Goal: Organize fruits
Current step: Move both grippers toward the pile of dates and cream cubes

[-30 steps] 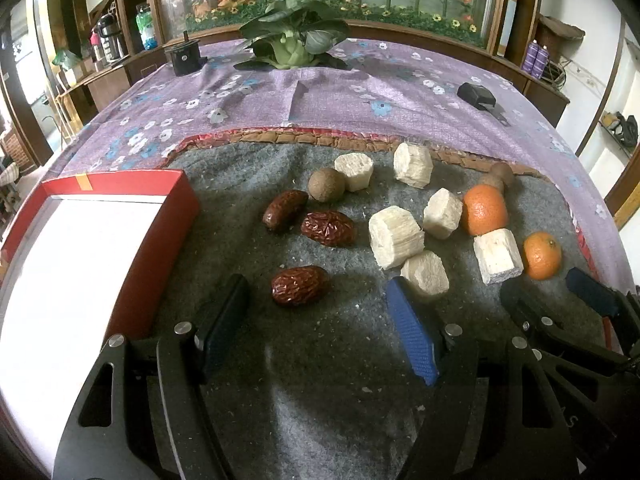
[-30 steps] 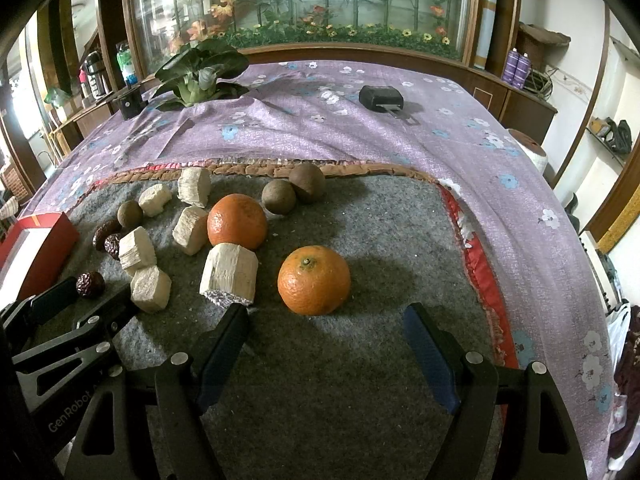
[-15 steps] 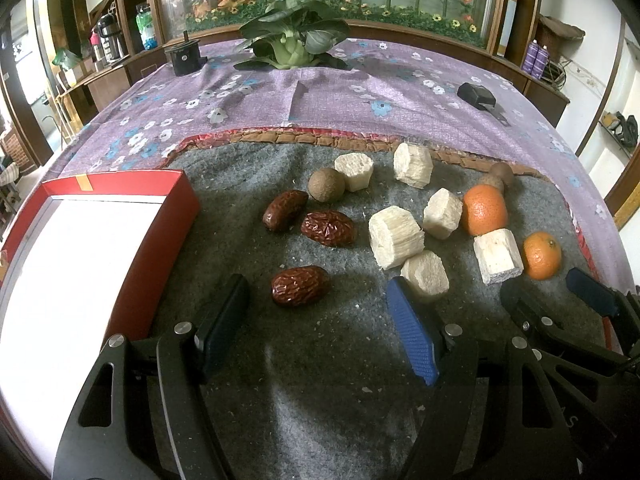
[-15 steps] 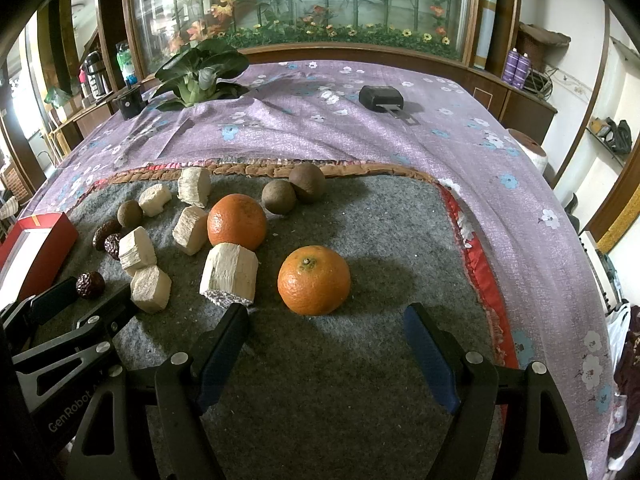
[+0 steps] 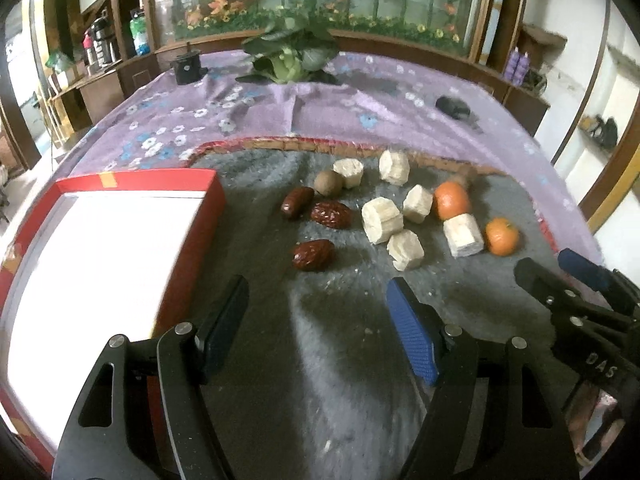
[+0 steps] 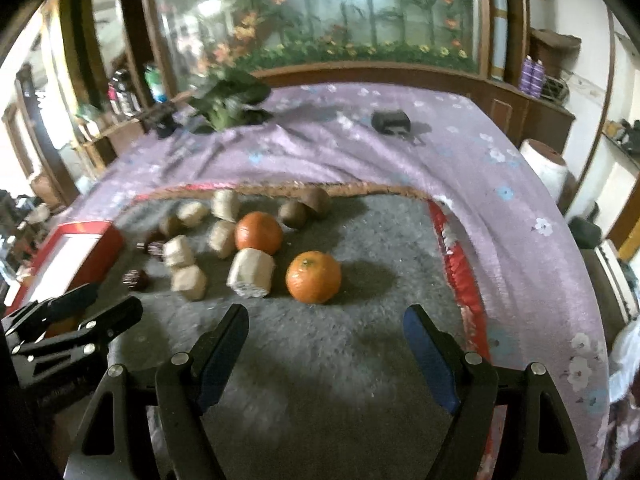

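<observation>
1. Fruits lie loose on a grey felt mat that covers the near part of the bench, over a purple flowered cloth.
2. Three dark red dates sit toward the left: the nearest date lies alone, just ahead of the left claw; the other two, a smooth date and a wrinkled date, lie just beside each other further back.
3. A small brown round fruit sits behind them, close to a pale chunk.
4. Pale cut chunks are scattered through the middle; what they are I cannot say for sure, perhaps sugar cane.
5. Two oranges lie to the right: the near orange just beside a pale chunk, and the far orange behind that chunk, touching it as far as the blur shows.
6. Two more brown round fruits sit together at the mat's back edge.
7. A red box with a white inside stands on the left, well apart from the oranges.
8. The left claw is spread wide with nothing between its jaws, above bare mat.
9. The right claw is also spread wide and grips nothing; the near orange lies just ahead of the gap.
10. A leafy plant stands at the far end of the bench.
</observation>
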`<state>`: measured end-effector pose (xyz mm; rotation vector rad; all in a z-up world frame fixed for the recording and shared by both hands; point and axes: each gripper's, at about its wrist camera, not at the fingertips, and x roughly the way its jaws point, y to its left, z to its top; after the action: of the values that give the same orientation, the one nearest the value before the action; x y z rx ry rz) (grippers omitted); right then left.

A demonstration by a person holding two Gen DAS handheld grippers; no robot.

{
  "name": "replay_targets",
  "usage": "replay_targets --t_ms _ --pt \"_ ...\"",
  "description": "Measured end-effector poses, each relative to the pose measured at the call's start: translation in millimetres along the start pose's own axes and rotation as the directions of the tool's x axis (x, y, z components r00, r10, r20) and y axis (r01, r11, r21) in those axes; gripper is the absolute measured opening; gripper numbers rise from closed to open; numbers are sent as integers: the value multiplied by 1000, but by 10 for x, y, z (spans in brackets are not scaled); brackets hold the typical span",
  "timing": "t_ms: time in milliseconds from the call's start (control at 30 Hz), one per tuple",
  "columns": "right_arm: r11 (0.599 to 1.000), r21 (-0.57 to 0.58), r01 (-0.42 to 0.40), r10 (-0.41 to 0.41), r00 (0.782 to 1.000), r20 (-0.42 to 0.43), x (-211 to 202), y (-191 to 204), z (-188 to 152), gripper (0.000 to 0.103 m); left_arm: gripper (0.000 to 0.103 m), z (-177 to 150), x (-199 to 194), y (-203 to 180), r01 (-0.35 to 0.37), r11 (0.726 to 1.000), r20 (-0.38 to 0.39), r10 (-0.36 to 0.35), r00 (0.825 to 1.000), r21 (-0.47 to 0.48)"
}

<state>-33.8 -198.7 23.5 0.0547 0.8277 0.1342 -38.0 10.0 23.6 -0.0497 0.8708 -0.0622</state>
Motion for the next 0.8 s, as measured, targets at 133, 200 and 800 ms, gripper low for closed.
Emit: replay_targets --t_ms 133,200,800 --pt "999 -16 -31 32 998 50 -204 2 -18 78 72 -15 -148 81 33 998 22 -32 999 -48" --pt "999 -22 -49 51 996 72 -282 21 -17 78 72 -8 -207 70 23 999 35 -22 999 -45" --pt "995 -58 -81 86 993 84 -439 102 -84 78 72 27 -168 0 33 999 8 -33 999 37"
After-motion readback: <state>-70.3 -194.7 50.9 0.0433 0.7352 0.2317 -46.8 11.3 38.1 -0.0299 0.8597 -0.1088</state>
